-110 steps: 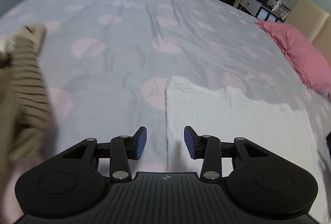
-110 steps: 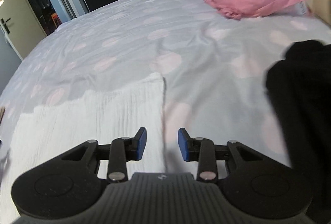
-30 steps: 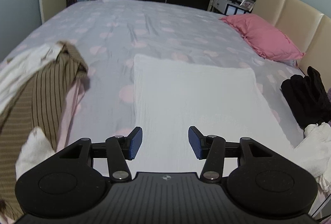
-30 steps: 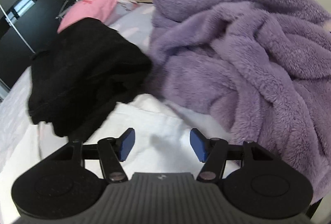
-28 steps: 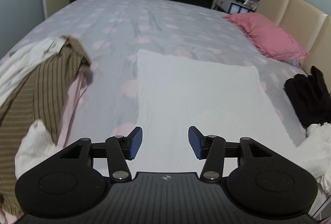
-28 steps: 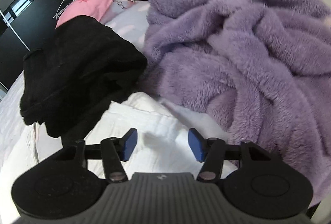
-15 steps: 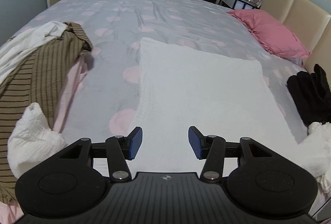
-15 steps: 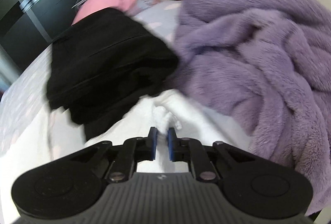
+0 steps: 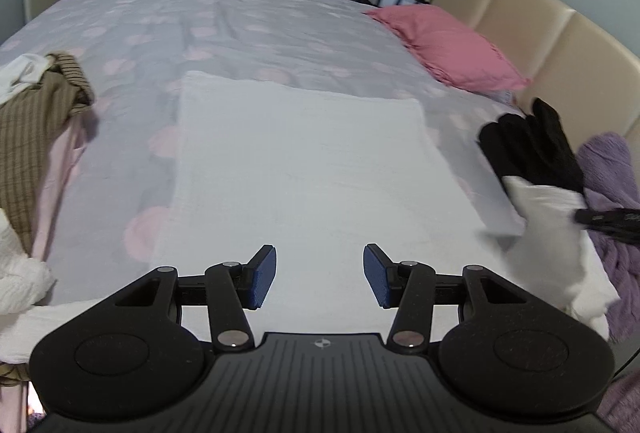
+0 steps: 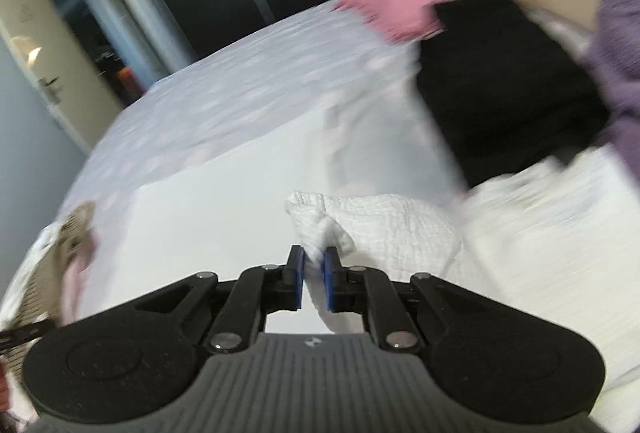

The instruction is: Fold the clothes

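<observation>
Right gripper [image 10: 313, 265] pinching a thin bunched corner of the white cloth [image 10: 380, 229] above the bed [image 9: 256, 33]; left gripper [image 9: 319, 275] spread, empty, over the cloth's flat middle; could slip free from so shallow a bite.

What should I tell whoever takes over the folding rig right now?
Right gripper: shut on a corner of the white crinkled garment, lifted off the bed.
Left gripper: open, empty, hovering over the near end of the white cloth spread flat on the dotted bedspread.
Unfolded heaps: striped brown garment on the left; black garment and purple fleece on the right.
Done: the crinkled garment is picked up. Left: spread it, fold it, then the rest.
</observation>
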### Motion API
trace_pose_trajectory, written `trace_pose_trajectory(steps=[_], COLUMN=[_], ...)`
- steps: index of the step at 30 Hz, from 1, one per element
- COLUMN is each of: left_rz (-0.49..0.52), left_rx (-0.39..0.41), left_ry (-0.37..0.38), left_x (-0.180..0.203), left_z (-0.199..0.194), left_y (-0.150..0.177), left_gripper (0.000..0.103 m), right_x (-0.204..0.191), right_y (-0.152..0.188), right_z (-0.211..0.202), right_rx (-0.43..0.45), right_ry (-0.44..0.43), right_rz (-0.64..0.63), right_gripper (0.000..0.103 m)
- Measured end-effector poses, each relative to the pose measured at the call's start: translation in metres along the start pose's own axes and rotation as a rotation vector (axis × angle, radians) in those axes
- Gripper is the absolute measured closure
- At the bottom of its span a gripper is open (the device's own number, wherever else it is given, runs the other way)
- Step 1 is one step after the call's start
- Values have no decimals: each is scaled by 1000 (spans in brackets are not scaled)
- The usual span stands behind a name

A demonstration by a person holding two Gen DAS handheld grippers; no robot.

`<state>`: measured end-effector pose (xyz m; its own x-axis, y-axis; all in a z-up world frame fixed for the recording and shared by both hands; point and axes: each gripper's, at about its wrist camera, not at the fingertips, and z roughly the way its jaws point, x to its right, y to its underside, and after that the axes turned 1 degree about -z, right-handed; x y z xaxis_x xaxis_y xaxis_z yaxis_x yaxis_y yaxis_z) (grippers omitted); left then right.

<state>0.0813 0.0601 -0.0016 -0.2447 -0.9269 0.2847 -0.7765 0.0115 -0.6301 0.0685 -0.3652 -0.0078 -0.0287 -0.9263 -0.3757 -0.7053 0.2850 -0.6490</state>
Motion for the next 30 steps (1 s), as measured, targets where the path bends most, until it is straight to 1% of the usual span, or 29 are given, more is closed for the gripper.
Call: trace_pose_trajectory(steps=[2,4,6,8,12,14,17,19,21,23,24,27,30], left_rz=[-5,-41,-114,-202,-273,-276,-289,-287,-274,-258,-237,-156,-119], left_rx=[-5,-13,-34,-53,-112,-136,-169,-190,-204,-223,-226,-220,-232], left_ry=[25,65,131,178,206,193,200,203,211,219,219,180,179], left_x=[3,2,-4,-12,-25,-28,-29,-28,-22,-15,-10,4,13], left_z=[0,0,4,8,22,30,42,50,58,68,72,89,109], left_y=[4,8,15,23,38,42,45,45,44,42,40,35,33], left_gripper=[57,57,57,57,57,57,57,57,56,56,56,56,56], right_x=[-29,-56,-78,-97,-123,-130,-137,-139,-139,-138,-136,-129,-112], right_y=[16,33,49,65,95,107,123,129,131,130,129,128,119], right_z=[15,29,41,51,67,75,86,92,97,100,99,93,91], right_rx=[-27,-59,-94,-132,-214,-251,-303,-324,-343,-364,-372,-385,-361], right_ry=[-44,-87,-129,-158,-184,-186,-182,-176,-180,-197,-203,-209,-165], right_rz=[-44,-92,-137,-195,-302,-354,-434,-479,-499,-499,-501,-509,-503], right_gripper=[92,92,92,92,92,92,91,85,72,64,64,63,62])
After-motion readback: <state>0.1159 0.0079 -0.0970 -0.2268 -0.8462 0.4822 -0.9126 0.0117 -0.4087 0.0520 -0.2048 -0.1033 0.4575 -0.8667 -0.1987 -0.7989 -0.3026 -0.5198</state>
